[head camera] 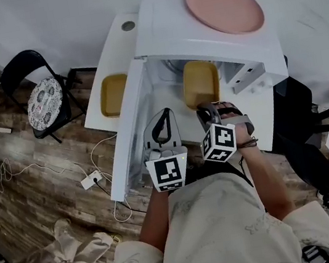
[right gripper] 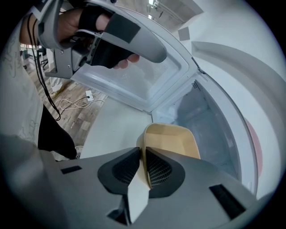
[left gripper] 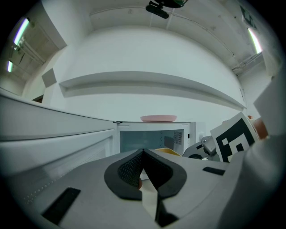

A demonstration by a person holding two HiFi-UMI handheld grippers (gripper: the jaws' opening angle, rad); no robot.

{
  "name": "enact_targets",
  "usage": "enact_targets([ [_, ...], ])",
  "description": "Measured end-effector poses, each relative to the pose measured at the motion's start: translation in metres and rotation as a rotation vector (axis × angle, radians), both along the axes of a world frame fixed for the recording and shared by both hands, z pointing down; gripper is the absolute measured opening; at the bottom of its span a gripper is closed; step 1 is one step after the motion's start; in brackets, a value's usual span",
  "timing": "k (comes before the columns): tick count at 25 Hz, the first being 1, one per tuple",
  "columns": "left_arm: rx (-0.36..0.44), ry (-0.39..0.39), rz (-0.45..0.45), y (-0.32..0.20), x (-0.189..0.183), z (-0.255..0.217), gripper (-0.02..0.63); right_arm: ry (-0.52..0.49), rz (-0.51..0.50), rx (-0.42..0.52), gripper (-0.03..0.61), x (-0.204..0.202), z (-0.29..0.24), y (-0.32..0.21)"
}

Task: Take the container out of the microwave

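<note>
A yellow container (head camera: 200, 82) sits in the mouth of the open white microwave (head camera: 198, 34). My right gripper (head camera: 209, 111) reaches in from the front. In the right gripper view its jaws are shut on the near rim of the yellow container (right gripper: 172, 141), one pad inside the wall and one outside, with my right gripper (right gripper: 143, 155) angled downward. My left gripper (head camera: 163, 122) hovers just left of it, in front of the cavity, beside the swung-out door (head camera: 129, 134). In the left gripper view the tips of the left gripper (left gripper: 143, 153) meet with nothing between them.
A pink plate (head camera: 223, 6) lies on top of the microwave. A second yellow container (head camera: 113, 95) rests on the white table at the left, behind the door. A black chair (head camera: 43, 98) and a power strip (head camera: 90, 180) with cables are on the wooden floor.
</note>
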State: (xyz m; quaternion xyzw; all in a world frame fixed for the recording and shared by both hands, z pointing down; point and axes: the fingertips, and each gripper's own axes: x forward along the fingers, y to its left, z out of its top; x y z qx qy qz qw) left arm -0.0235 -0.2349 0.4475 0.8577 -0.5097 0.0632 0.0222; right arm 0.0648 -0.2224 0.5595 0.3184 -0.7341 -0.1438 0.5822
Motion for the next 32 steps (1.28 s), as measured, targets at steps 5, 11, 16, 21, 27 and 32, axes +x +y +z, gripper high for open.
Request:
enact_targets([
  [5,-0.001,-0.013,-0.010,0.001,0.004,0.000,0.006,-0.004,-0.020,-0.007,0.054,0.002,0.002,0.004],
  [11,-0.005,-0.026,-0.028,0.006,0.010,-0.001,0.006,-0.008,-0.051,-0.021,0.054,0.006,0.002,0.014],
  [16,0.000,-0.036,-0.047,0.016,0.015,-0.004,0.006,-0.013,-0.077,-0.035,0.054,0.011,0.003,0.025],
  [21,0.003,-0.052,-0.076,0.026,0.019,-0.007,0.006,-0.020,-0.107,-0.049,0.054,0.015,0.003,0.038],
  [27,0.006,-0.068,-0.107,0.040,0.025,-0.010,0.006,-0.028,-0.143,-0.069,0.054,0.020,0.002,0.054],
  [32,0.010,-0.082,-0.135,0.051,0.025,-0.013,0.006,-0.033,-0.167,-0.088,0.054,0.023,0.002,0.065],
])
